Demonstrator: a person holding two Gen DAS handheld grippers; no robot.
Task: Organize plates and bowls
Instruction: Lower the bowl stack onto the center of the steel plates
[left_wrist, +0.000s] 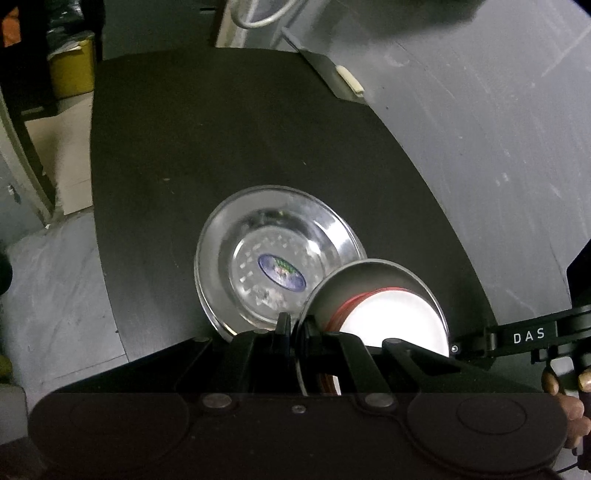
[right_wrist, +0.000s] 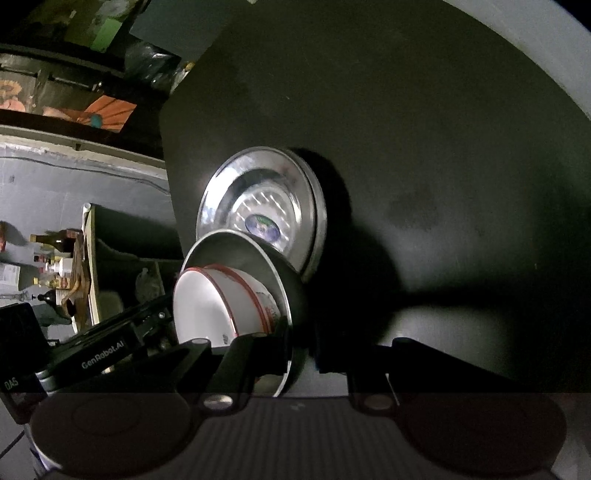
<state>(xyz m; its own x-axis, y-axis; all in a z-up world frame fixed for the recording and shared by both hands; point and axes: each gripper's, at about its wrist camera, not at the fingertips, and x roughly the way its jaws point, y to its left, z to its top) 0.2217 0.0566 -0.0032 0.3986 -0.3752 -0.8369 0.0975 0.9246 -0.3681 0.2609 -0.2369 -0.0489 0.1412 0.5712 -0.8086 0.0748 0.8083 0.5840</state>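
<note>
White red-rimmed bowl (right_wrist: 207, 302) nested in steel bowl (right_wrist: 255, 258), above steel plates (left_wrist: 273, 229).

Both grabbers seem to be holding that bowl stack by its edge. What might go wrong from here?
1. Both the left gripper and right gripper pinch only the steel bowl's thin rim, so it may slip.
2. The white bowl sits loose inside the tilted stack and could slide out.
3. It could knock the steel plate below.

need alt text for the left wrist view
The left tongs pinch the rim of a steel bowl with a white red-rimmed bowl nested inside. Behind it, a steel plate lies on a dark table.
</note>
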